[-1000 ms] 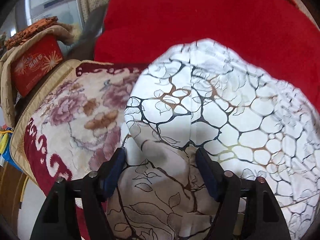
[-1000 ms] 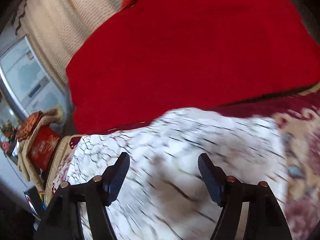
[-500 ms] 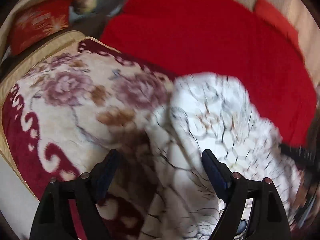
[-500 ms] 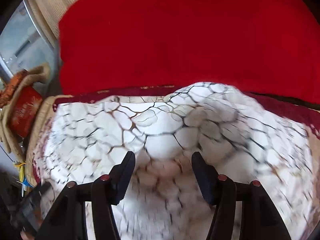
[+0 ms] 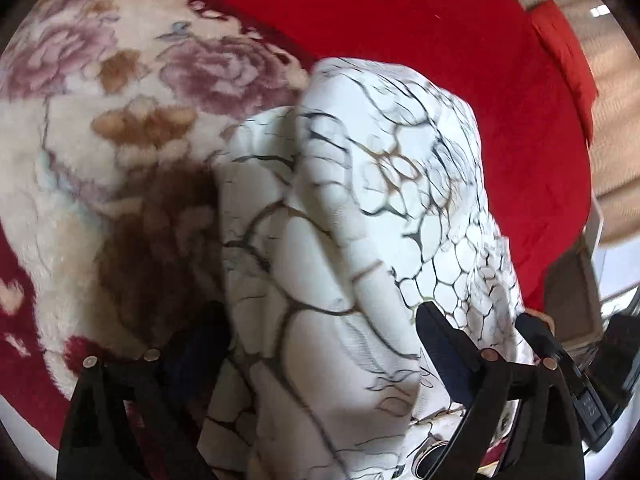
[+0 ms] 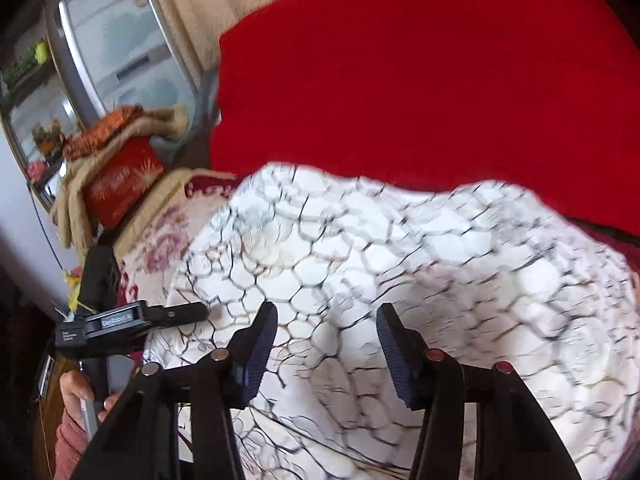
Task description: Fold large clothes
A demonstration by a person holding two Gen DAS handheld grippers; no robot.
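A white garment with a dark cracked-web print lies bunched on a floral blanket. My left gripper is open, its fingers either side of a raised fold at the garment's near edge. The garment fills the lower half of the right wrist view. My right gripper is open just above it, with cloth between the fingers but not pinched. The left gripper also shows at the left of the right wrist view, and the right gripper's fingers show at the lower right of the left wrist view.
A red blanket covers the back of the bed, beyond the garment. A red box under folded cloth sits at the left by a mirrored cabinet. The bed's edge drops off at the lower left.
The left gripper has swung right along the garment's near edge, so the floral blanket now fills its left side. The right gripper has drawn back and left. Both stay open.
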